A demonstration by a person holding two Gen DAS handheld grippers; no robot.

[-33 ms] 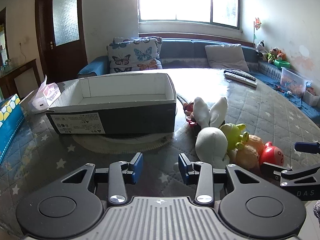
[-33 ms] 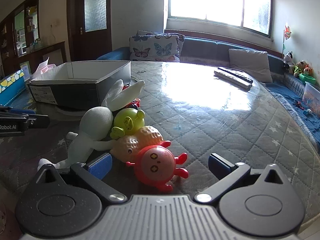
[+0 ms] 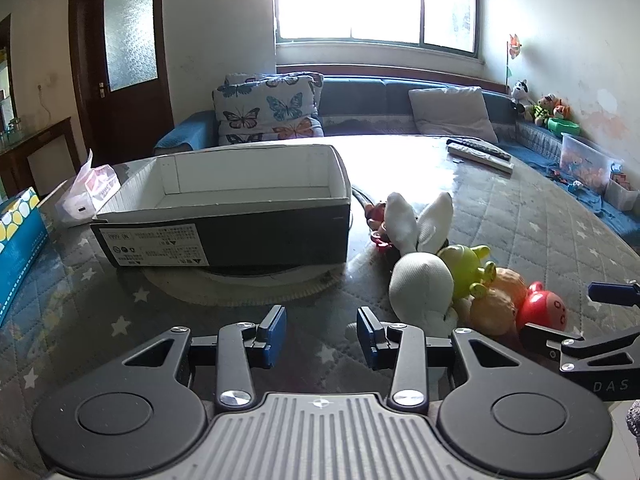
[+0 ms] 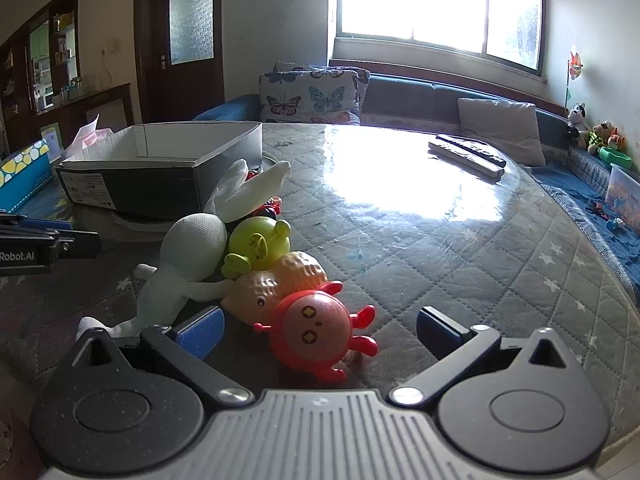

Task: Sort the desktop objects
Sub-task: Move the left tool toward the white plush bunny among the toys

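Here, through my left wrist camera, the left gripper (image 3: 321, 335) sits low over the quilted surface (image 3: 520, 232), its blue-padded fingers (image 3: 273, 335) parted by a moderate gap with nothing between them. Straight ahead stands the open box (image 3: 224, 216), dark outside, white inside, resting on a round mat (image 3: 248, 288); I see nothing in the part of its interior that shows. Left of the box lie a plastic bag (image 3: 90, 192) and, at the frame's edge, a blue tissue box (image 3: 18, 248). Right of the box the toys lie bunched together: the white rabbit (image 3: 420, 280), a green toy (image 3: 466, 266) touching its head, an orange toy (image 3: 498, 300) and the red toy (image 3: 542, 312) at the near end of the row. The right gripper (image 3: 592, 320) pokes in from the right edge beside the red toy. Two remotes (image 3: 480, 152) lie far back. Through my right wrist camera, the right gripper (image 4: 318, 330) is spread wide, and the red toy (image 4: 316, 332) lies on the surface between its fingers (image 4: 200, 330), touched by neither as far as I can tell. Behind it the orange toy (image 4: 276, 284), green toy (image 4: 258, 246) and rabbit (image 4: 192, 248) press against one another, the rabbit's ears reaching toward the box (image 4: 160, 176). The left gripper (image 4: 52, 240) enters at the left edge, and the remotes (image 4: 468, 154) sit in the glare beyond.
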